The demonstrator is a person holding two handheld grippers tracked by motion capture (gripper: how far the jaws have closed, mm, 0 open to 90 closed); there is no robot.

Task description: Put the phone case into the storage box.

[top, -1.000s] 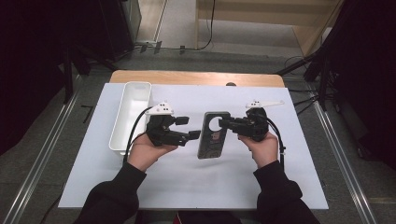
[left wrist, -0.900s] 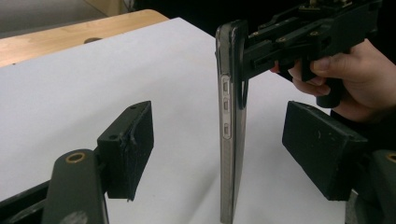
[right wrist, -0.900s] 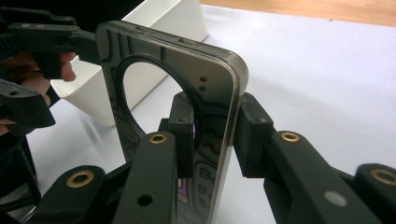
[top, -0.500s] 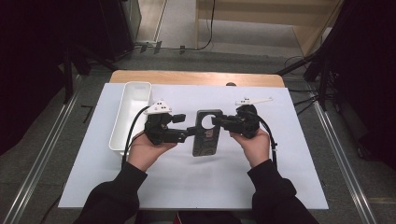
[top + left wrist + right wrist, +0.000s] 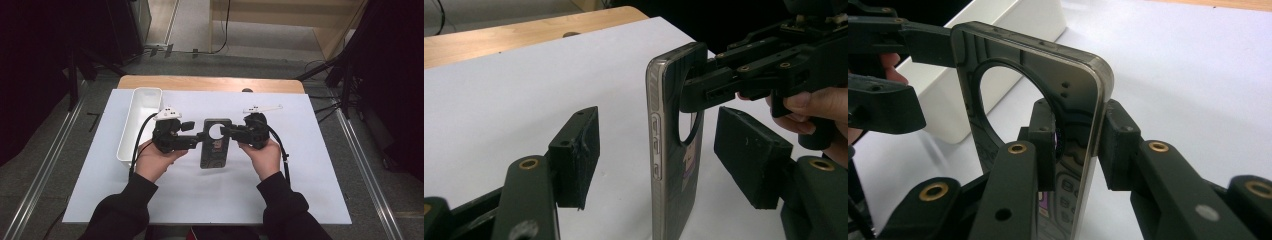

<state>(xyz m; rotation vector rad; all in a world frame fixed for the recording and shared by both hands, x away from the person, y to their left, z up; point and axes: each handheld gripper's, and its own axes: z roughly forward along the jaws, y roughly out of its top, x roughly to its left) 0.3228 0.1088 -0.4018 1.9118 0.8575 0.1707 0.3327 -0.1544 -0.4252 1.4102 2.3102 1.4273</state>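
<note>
A dark phone case [image 5: 216, 150] with a round cut-out and a metallic rim stands on its edge over the white sheet [image 5: 300, 165]. My right gripper [image 5: 226, 131] is shut on its upper end, and in the right gripper view the pads pinch the case [image 5: 998, 130] from both faces at my right gripper [image 5: 1083, 145]. My left gripper [image 5: 202, 138] reaches in from the other side. Its jaws have just been closing with the case [image 5: 669, 165] between them. In the left gripper view a gap shows on each side at my left gripper [image 5: 661, 155], so its pads do not touch the case.
A long white tray [image 5: 140, 120] lies at the left of the sheet, close behind my left hand, and appears in the right gripper view as the white tray [image 5: 1013, 30]. The wooden table edge [image 5: 210, 83] runs along the far side. Dark stands and cables flank the table.
The right gripper has carried the case to the left, up to the left gripper. The left jaws now straddle the case and stand narrower than before.
</note>
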